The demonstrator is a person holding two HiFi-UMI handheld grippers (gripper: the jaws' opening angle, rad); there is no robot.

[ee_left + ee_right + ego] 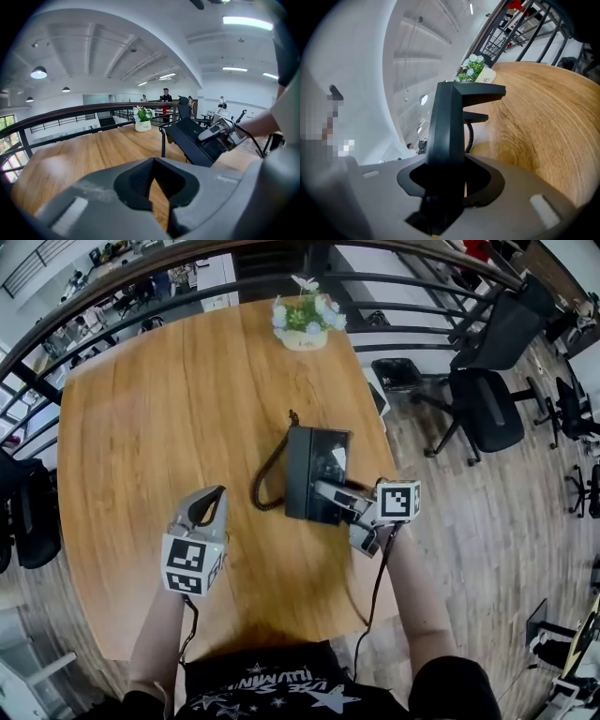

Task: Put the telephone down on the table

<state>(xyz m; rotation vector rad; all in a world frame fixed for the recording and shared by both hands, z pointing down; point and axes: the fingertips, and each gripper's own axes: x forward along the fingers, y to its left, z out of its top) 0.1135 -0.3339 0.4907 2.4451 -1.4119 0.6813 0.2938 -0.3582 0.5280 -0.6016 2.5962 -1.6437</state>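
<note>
A black telephone [314, 472] hangs tilted over the right part of the round wooden table [169, 390], and its coiled cord [270, 474] droops to the left. My right gripper [328, 493] is shut on the telephone's near edge. In the right gripper view the black body [447, 122] stands edge-on between the jaws of that gripper [445, 187]. My left gripper [214, 495] hovers to the left of the telephone, apart from it, shut with nothing in it. In the left gripper view the telephone [192, 140] slopes above the tabletop, beyond my left gripper [157, 183].
A white pot of flowers [305, 320] stands at the table's far edge. A dark curved railing [112, 306] runs behind the table. Black office chairs [487, 399] stand on the wooden floor to the right, and another chair [28, 512] to the left.
</note>
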